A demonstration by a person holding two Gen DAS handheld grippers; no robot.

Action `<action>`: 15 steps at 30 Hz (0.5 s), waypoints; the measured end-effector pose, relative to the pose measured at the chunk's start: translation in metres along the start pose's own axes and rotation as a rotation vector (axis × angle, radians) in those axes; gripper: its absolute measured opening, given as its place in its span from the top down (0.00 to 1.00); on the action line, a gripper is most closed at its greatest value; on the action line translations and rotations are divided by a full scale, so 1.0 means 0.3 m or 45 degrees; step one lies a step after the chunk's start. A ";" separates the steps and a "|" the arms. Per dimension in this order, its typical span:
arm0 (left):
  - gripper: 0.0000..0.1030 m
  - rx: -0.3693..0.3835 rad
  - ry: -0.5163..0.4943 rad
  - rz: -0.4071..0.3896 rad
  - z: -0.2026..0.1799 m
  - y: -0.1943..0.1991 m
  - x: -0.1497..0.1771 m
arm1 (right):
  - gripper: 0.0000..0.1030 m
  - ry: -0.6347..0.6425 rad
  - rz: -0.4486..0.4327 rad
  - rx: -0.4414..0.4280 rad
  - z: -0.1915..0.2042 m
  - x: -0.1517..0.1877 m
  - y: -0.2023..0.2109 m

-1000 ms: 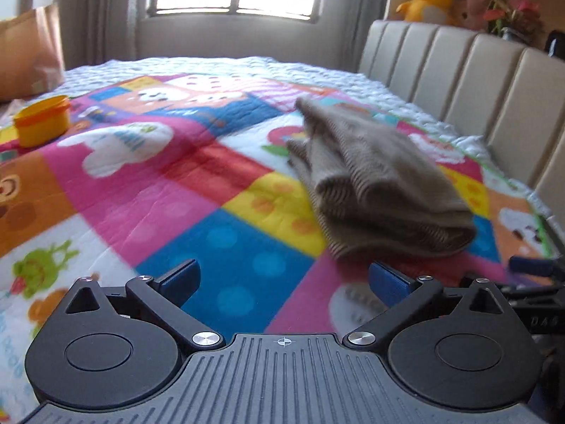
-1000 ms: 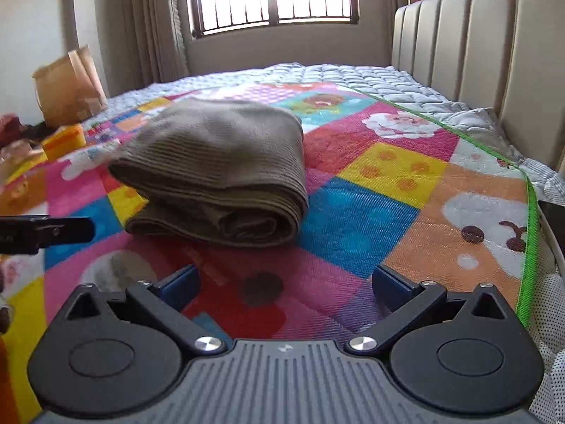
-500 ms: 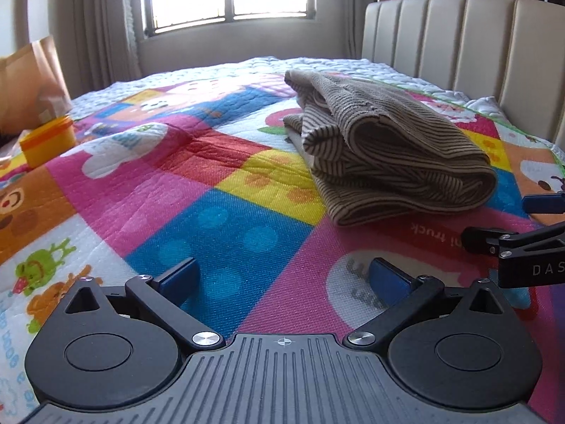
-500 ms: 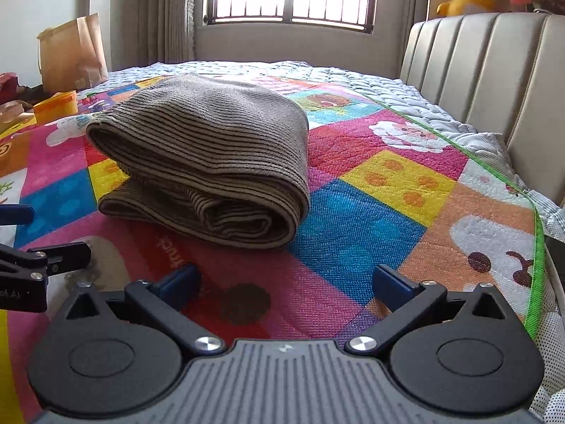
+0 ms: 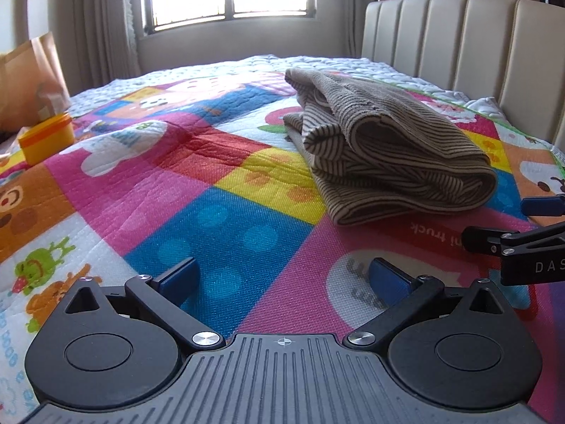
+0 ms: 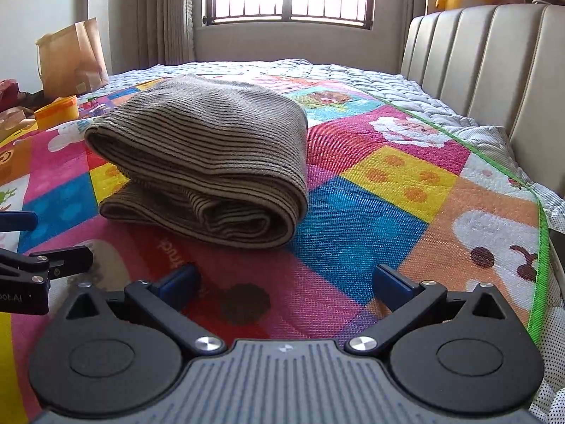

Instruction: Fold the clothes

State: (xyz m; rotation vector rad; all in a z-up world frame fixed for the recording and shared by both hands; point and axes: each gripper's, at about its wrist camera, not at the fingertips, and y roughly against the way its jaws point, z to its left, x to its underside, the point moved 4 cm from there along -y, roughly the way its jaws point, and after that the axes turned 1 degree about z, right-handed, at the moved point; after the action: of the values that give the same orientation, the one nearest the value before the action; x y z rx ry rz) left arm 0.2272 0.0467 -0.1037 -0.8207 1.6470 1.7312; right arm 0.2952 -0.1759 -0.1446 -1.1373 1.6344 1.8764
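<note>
Brown striped garment (image 6: 204,162) folded, lying on mat (image 5: 226,233) ahead of both grippers; left (image 5: 282,279) and right (image 6: 286,282) spread wide, empty; judge fold done, lift clear without snagging roll

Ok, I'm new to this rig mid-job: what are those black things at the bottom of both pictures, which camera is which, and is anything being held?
They are handheld two-finger grippers, one per hand, each with a fisheye camera looking along its blue-tipped fingers. One picture is from the left gripper, the other from the right gripper; each also catches its partner at the frame edge. Both are open and hold nothing. Ahead of them, on the colourful cartoon play mat covering the bed, lies the folded brown striped garment, touched by neither gripper. Farther left sit an orange-yellow tub and a brown paper bag.
</note>
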 end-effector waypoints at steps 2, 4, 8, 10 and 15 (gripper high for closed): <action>0.00 0.002 0.001 0.000 0.002 -0.001 0.000 | 0.00 -0.001 0.000 0.000 0.001 0.000 0.000; 0.00 0.003 0.003 0.001 0.003 -0.001 0.000 | 0.00 -0.001 0.000 -0.001 -0.001 0.000 0.000; 0.00 0.005 0.004 0.001 0.003 0.000 0.001 | 0.00 -0.001 0.000 0.000 0.000 0.000 0.000; 0.00 0.004 0.004 0.001 0.002 0.001 0.001 | 0.00 -0.001 0.000 0.000 0.000 0.000 0.000; 0.00 0.005 0.005 0.002 0.003 0.000 0.000 | 0.00 -0.001 0.000 0.000 0.000 0.000 0.000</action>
State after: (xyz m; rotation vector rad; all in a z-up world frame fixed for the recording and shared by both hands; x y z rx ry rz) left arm 0.2273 0.0475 -0.1036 -0.8216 1.6531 1.7278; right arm 0.2952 -0.1758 -0.1446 -1.1366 1.6346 1.8763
